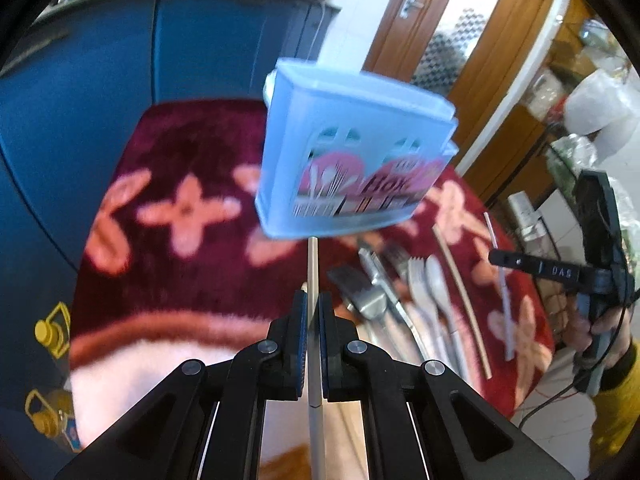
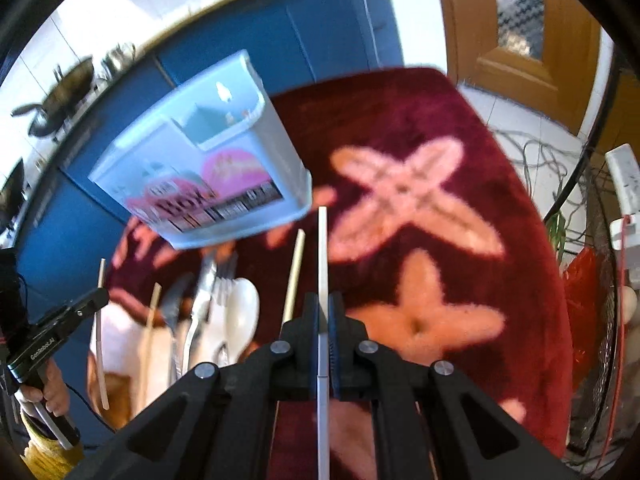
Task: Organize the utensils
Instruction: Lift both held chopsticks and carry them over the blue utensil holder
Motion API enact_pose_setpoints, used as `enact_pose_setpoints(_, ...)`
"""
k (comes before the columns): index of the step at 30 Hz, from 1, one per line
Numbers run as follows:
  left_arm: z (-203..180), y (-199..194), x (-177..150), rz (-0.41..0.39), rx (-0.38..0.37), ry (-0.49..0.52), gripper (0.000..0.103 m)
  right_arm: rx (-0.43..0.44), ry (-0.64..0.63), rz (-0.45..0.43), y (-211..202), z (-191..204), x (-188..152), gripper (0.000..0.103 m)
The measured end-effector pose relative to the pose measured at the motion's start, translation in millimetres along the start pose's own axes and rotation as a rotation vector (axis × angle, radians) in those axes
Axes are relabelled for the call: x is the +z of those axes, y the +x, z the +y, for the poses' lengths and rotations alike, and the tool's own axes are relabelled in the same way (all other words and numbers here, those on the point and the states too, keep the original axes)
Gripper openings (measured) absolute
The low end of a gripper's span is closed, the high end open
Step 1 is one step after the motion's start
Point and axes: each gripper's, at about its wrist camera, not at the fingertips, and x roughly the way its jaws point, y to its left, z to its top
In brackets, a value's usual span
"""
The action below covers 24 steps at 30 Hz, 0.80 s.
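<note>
My left gripper (image 1: 313, 298) is shut on a thin white stick (image 1: 313, 264) that points at the light blue utensil box (image 1: 352, 160) standing on the maroon flowered cloth (image 1: 192, 272). My right gripper (image 2: 323, 300) is shut on a flat white stick (image 2: 322, 248), with the same box (image 2: 208, 168) ahead to its left, open top showing. A heap of white plastic spoons and forks with metal cutlery (image 1: 424, 280) (image 2: 224, 312) lies between the two grippers. Each view shows the other gripper (image 1: 498, 259) (image 2: 102, 294) from the side, gripping its stick.
A tan stick (image 1: 460, 288) lies right of the heap, and a cream stick (image 2: 294, 280) lies just left of my right gripper. Blue cabinets (image 1: 120, 60) stand behind the table. A wooden door (image 1: 460, 40) and floor cables (image 2: 536, 152) are off to the right.
</note>
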Motion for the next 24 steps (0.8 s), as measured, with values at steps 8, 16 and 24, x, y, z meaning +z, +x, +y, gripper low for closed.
enact_pose_setpoints(8, -9.8, -26.4, 23.2, -0.136, -0.034, 0.007, 0.005, 0.009, -0.035, -0.229, -48.5, 24.9, 1.9, 0.006)
enact_pose_setpoints(16, -25.5, -52.6, 58.0, -0.309, 0.01, -0.003, 0.005, 0.031, -0.098, -0.399, -85.8, 42.8, 32.0, 0.006)
enact_pose_setpoints(24, -40.4, -68.5, 102.0, -0.454, 0.058, -0.004, 0.005, 0.072, -0.143, -0.474, -98.2, 60.2, 67.5, 0.006)
